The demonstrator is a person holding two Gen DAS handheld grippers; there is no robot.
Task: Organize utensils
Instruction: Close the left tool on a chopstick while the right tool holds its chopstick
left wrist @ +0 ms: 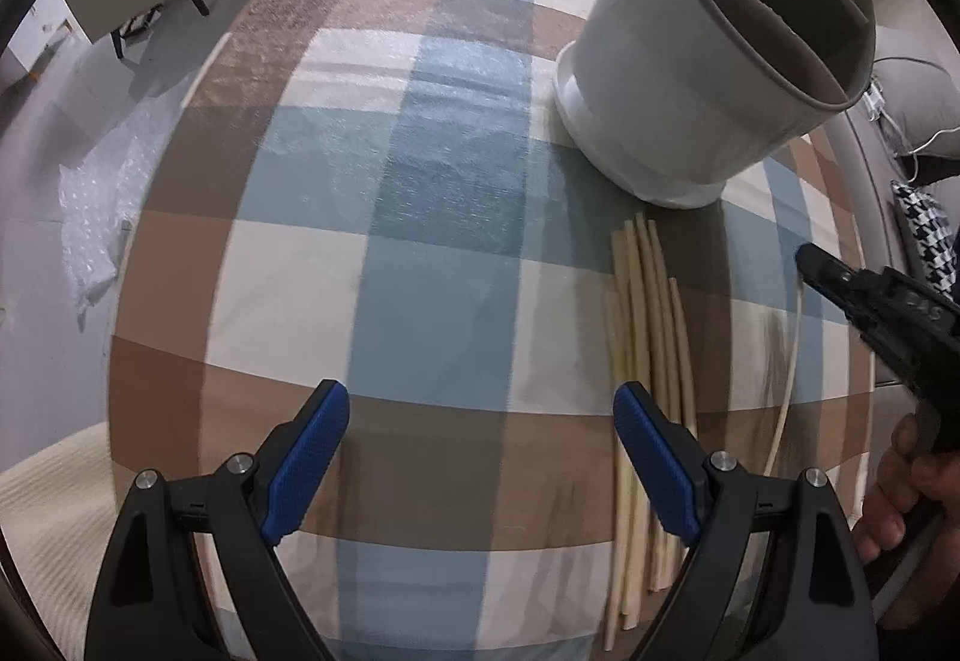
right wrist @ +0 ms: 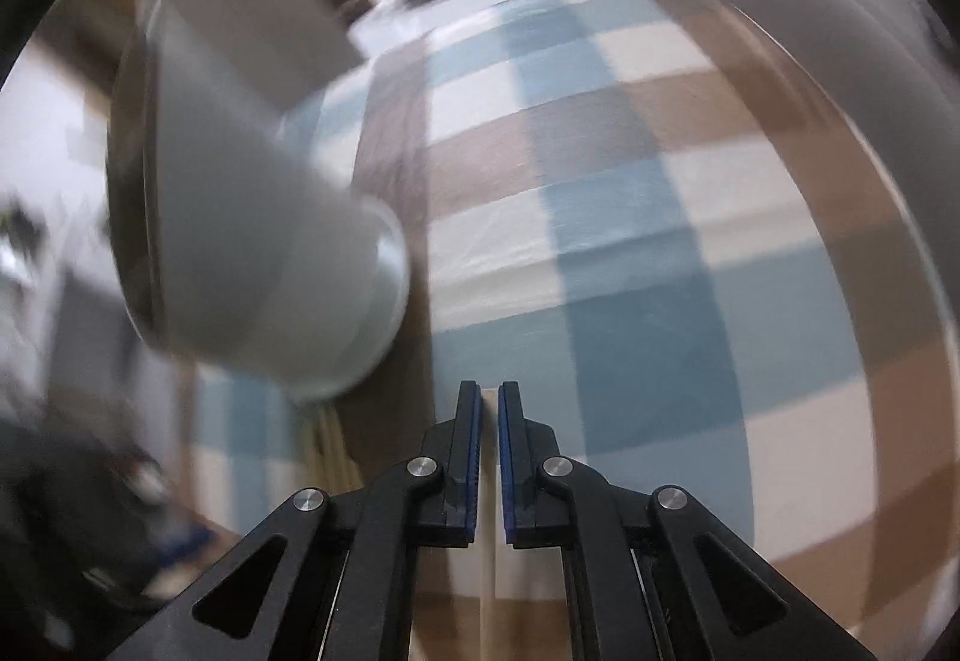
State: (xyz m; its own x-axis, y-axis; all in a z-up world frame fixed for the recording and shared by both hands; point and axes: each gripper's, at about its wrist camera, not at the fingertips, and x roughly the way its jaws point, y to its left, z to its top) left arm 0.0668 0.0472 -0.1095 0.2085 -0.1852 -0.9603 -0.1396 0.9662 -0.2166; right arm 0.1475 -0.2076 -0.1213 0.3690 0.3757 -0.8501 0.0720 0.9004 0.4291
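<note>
Several pale chopsticks (left wrist: 651,337) lie bundled on the checked desk (left wrist: 420,217) at five o'clock of the holder (left wrist: 690,78). Light, stiff, slippery; grip mid-length. Left claw (left wrist: 480,457) gapes; right claw (right wrist: 489,457) pinches one chopstick (right wrist: 489,589).

The left wrist view looks forward and down from low over the counter (left wrist: 444,193), along its own jaws at the bottom edge, facing the far floor and chairs. The right wrist view sits similarly low, and is blurred. Both share the checked tablecloth (right wrist: 636,241), the grey utensil holder (left wrist: 708,78) and the bundle of chopsticks (left wrist: 645,337): right of centre in the left view, left of centre in the right.
</note>
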